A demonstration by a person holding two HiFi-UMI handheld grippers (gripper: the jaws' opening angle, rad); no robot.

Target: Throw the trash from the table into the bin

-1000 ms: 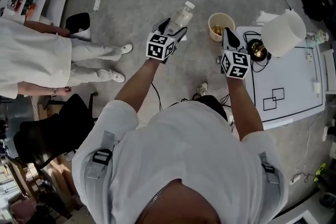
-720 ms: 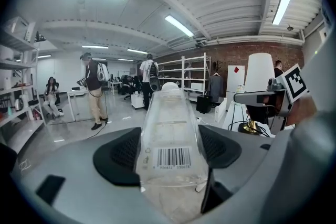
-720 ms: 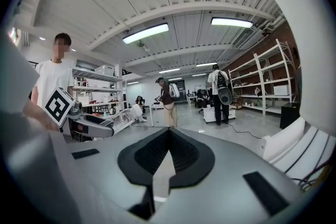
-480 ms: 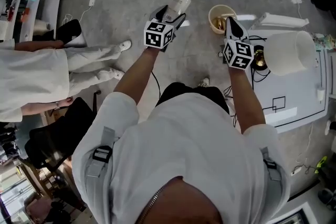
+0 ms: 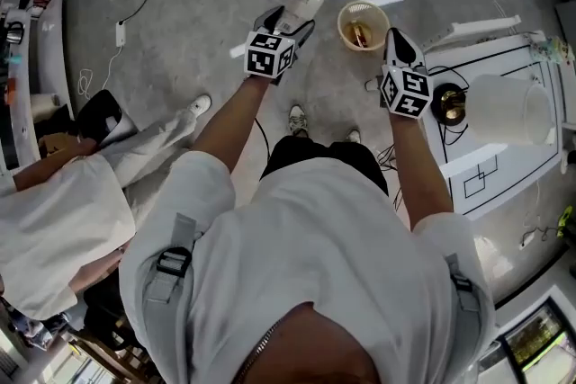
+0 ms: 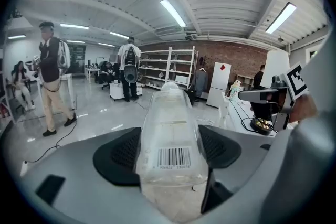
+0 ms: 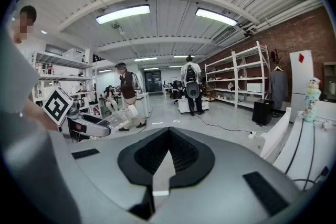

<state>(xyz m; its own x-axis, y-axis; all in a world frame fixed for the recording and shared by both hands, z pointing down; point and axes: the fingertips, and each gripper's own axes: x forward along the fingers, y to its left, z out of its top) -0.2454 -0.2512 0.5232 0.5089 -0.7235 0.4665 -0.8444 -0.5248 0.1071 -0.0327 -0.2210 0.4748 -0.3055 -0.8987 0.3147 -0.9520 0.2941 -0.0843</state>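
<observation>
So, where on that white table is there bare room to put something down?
The table is bare around the drawn squares, between the white lampshade and its near edge. It is crowded at the corner by the right tool, where the brass lamp base and cables sit.

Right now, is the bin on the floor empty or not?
Not empty: the head view shows something brownish lying inside the bin.
</observation>
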